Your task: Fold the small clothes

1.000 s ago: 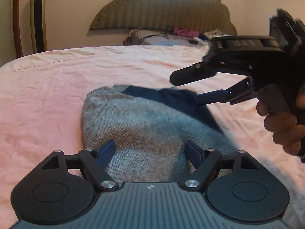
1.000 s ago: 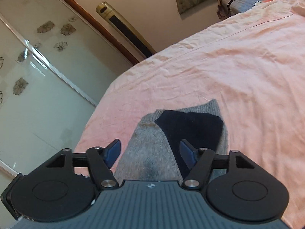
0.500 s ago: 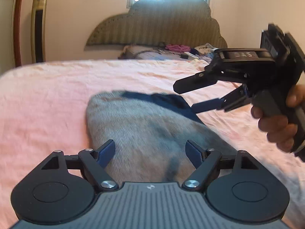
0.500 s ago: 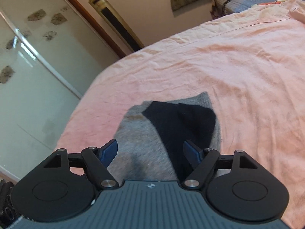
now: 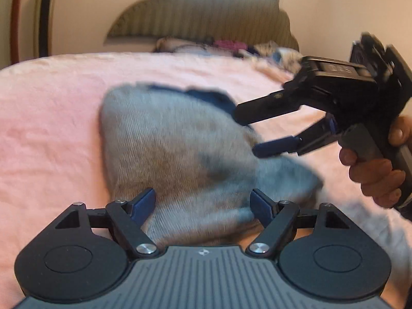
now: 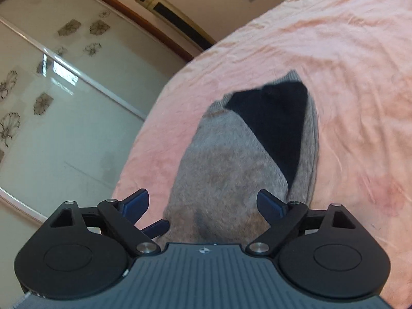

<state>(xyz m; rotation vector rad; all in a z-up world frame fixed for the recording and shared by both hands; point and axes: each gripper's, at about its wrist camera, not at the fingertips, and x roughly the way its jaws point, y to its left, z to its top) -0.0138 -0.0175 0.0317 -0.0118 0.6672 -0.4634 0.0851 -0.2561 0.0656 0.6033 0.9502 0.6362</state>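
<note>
A small grey knit garment [image 5: 175,149] with a dark navy part [image 5: 208,95] at its far end lies on the pink bedsheet [image 5: 51,118]. My left gripper [image 5: 203,203] is open and empty, its fingers astride the garment's near end. My right gripper [image 5: 247,134] is open over the garment's right side, held by a hand. In the right wrist view the right gripper [image 6: 203,202] is open above the grey garment [image 6: 221,170], with the navy part [image 6: 275,118] beyond it. One left fingertip [image 6: 157,228] shows at the lower left.
A padded headboard [image 5: 206,23] and a pile of mixed items [image 5: 226,46] are at the far end of the bed. A glass sliding door [image 6: 51,103] with flower prints stands past the bed's edge. A tall gold and black unit [image 6: 175,18] stands by the wall.
Both grippers have moved closer to the garment and stay open. The right gripper has come down over the garment's right side. The garment lies where it was.
</note>
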